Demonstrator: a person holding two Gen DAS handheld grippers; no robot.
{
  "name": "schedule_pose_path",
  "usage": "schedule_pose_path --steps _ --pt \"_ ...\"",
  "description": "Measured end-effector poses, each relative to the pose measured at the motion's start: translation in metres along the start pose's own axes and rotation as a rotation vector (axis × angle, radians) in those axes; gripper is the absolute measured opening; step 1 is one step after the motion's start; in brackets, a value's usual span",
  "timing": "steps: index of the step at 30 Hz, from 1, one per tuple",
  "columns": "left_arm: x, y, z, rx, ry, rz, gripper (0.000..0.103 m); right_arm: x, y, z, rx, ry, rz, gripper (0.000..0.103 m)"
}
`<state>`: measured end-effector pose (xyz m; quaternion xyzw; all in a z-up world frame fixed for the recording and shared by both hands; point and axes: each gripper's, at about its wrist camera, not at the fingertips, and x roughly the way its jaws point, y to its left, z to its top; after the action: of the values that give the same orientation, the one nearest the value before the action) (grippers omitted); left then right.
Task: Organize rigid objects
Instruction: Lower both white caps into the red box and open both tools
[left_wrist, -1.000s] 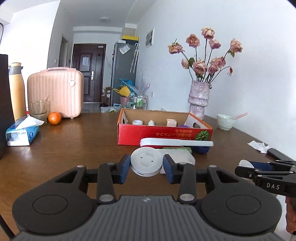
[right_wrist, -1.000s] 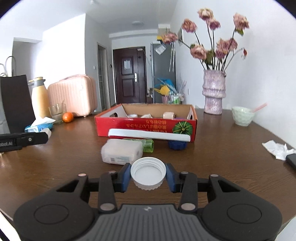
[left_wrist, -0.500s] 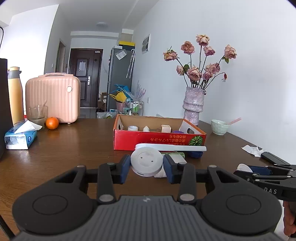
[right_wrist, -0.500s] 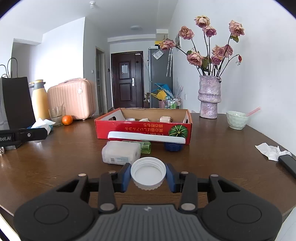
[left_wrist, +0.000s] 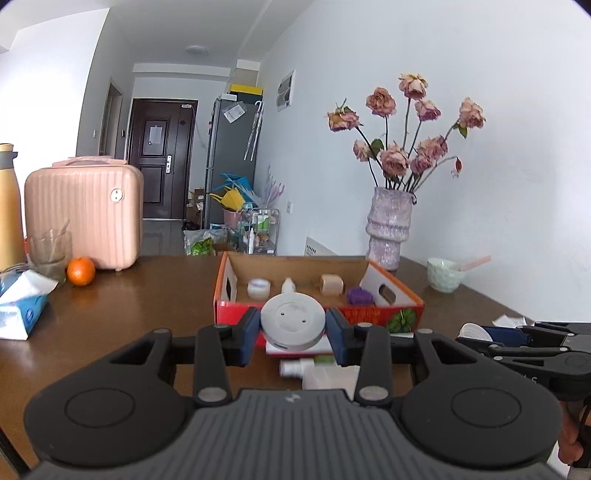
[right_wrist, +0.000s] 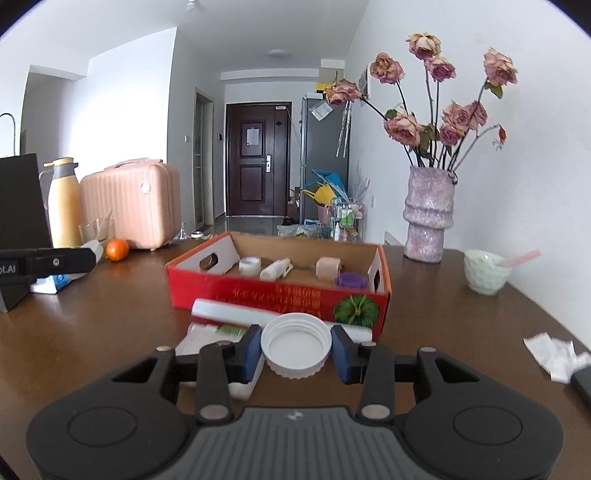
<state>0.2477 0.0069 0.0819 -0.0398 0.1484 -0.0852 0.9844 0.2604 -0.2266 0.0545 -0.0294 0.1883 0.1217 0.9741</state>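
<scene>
My left gripper (left_wrist: 293, 328) is shut on a round white disc (left_wrist: 293, 322) and holds it above the table, just short of the red cardboard box (left_wrist: 369, 314). My right gripper (right_wrist: 295, 349) is shut on a white screw lid (right_wrist: 295, 345), open side up, also in front of the red cardboard box (right_wrist: 277, 295). The box holds a white jar (right_wrist: 249, 265), a small bottle (right_wrist: 275, 270), a beige roll (right_wrist: 328, 268) and a purple piece (right_wrist: 351, 280). A white tube (right_wrist: 236, 311) and a white case (right_wrist: 195, 341) lie on the table before the box.
On the brown table (right_wrist: 110, 314) stand a pink case (left_wrist: 84, 218), an orange (left_wrist: 81, 271), a glass (left_wrist: 50, 254), a tissue pack (left_wrist: 20, 306), a yellow flask (right_wrist: 64, 203), a vase of roses (right_wrist: 428, 214), a green bowl (right_wrist: 487, 271) and crumpled paper (right_wrist: 554, 352).
Both grippers have risen and moved forward toward the box, each still holding its piece. The box interior now shows from above.
</scene>
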Motion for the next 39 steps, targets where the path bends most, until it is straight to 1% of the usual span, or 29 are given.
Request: schedule_pose_path --steps 8,12,14,17,20,22,26,27,28,30,33,34,35,36,37,38,39 --pt "0.050 0.013 0.036 0.001 -0.024 0.001 0.039 0.053 -0.006 0.043 -0.026 -0.021 0.009 0.039" --pt "0.083 0.019 0.049 0.011 -0.012 -0.006 0.039 0.086 -0.009 0.058 -0.041 -0.012 0.019 0.039" --pt "0.101 0.022 0.055 0.016 -0.001 -0.024 0.040 0.103 -0.013 0.066 -0.051 -0.008 0.026 0.039" --pt "0.130 0.025 0.065 0.030 0.011 -0.036 0.040 0.133 -0.023 0.081 -0.053 0.010 0.055 0.039" --pt "0.162 0.030 0.074 0.044 0.035 -0.037 0.040 0.167 -0.031 0.096 -0.068 0.032 0.060 0.039" --pt "0.189 0.038 0.079 0.018 0.078 -0.048 0.040 0.194 -0.037 0.106 -0.057 0.057 0.078 0.039" --pt "0.259 0.063 0.085 -0.075 0.227 -0.086 0.040 0.255 -0.054 0.126 0.053 0.113 0.128 0.039" --pt "0.278 0.068 0.086 -0.091 0.268 -0.078 0.040 0.271 -0.057 0.130 0.078 0.139 0.140 0.039" --pt "0.296 0.072 0.086 -0.093 0.303 -0.061 0.040 0.290 -0.059 0.134 0.105 0.175 0.156 0.039" --pt "0.324 0.075 0.084 -0.071 0.365 -0.054 0.040 0.326 -0.059 0.137 0.138 0.252 0.168 0.039" --pt "0.354 0.076 0.075 -0.014 0.451 -0.048 0.040 0.375 -0.051 0.133 0.151 0.364 0.166 0.039" --pt "0.360 0.077 0.071 -0.005 0.470 -0.029 0.040 0.387 -0.051 0.130 0.165 0.389 0.169 0.040" --pt "0.365 0.077 0.068 0.014 0.482 -0.007 0.048 0.397 -0.050 0.129 0.182 0.412 0.159 0.040" --pt "0.368 0.076 0.065 0.031 0.491 0.002 0.055 0.404 -0.049 0.127 0.192 0.431 0.142 0.042" --pt "0.368 0.075 0.064 0.044 0.488 0.000 0.056 0.406 -0.047 0.126 0.196 0.438 0.133 0.047" --pt "0.367 0.074 0.064 0.057 0.485 -0.013 0.060 0.408 -0.046 0.125 0.201 0.430 0.135 0.050" --pt "0.366 0.073 0.066 0.063 0.481 -0.026 0.066 0.407 -0.045 0.124 0.205 0.420 0.141 0.056"
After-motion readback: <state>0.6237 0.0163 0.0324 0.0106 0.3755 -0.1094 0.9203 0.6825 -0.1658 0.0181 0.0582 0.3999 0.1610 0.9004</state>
